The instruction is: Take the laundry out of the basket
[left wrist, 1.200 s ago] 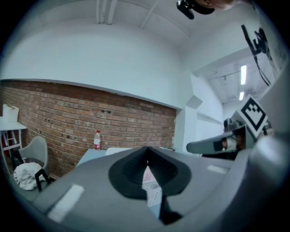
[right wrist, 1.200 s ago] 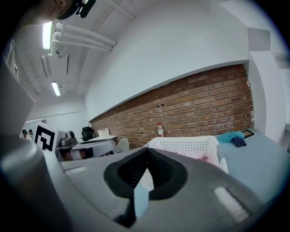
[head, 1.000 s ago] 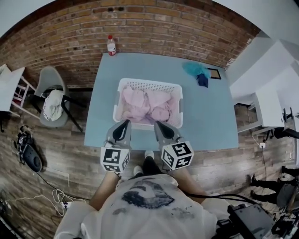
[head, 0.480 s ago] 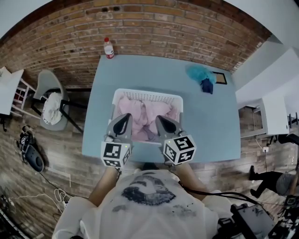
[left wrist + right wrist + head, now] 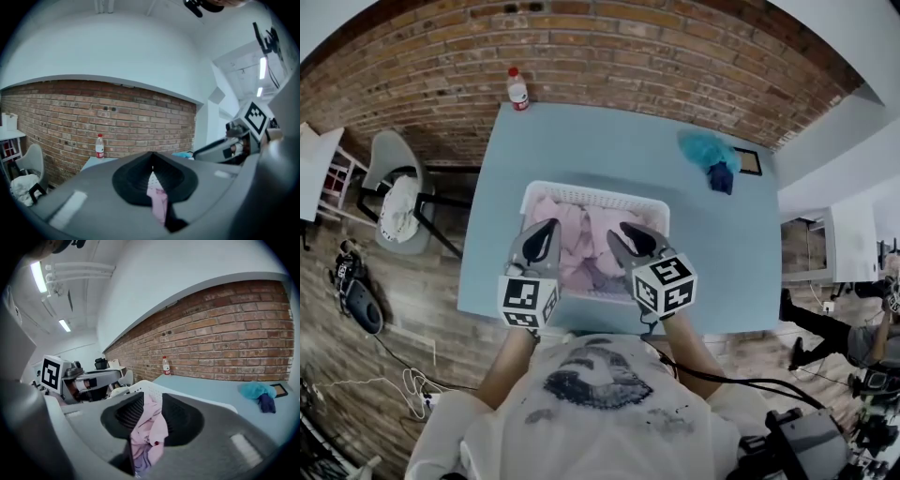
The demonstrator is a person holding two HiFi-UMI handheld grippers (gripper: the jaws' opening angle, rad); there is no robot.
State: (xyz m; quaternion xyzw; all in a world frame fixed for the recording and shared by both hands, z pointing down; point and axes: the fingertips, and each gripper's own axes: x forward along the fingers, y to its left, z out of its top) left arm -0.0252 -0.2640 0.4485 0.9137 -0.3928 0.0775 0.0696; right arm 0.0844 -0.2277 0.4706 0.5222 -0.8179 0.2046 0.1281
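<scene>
A white plastic lattice basket (image 5: 598, 194) is standing on the near half of a pale blue rectangular table (image 5: 581, 141), and the crumpled pink laundry (image 5: 579, 230) is lying inside it, filling it from side to side. The person is holding both grippers over the near part of the basket, side by side and apart, jaws pointing away from the body.

The left gripper (image 5: 546, 228) is hovering over the left portion of the pink laundry. In the left gripper view its jaws are meeting at the tips, and through the thin slit behind them a strip of the pink fabric and a bit of the white lattice are showing. Whether any fabric is pinched there is not clear.

The right gripper (image 5: 624, 231) is hovering over the right portion of the heap. Its jaws are opening, and in the right gripper view folds of the pink laundry are showing in the gap between the dark ribbed pads (image 5: 129, 414), with the basket rim just beyond.

Well apart from the basket, a clear plastic bottle with a red cap (image 5: 517, 91) is standing at the table's far left corner, and a teal cloth (image 5: 703, 148) is lying at the far right, touching a dark blue cloth (image 5: 721, 178).
</scene>
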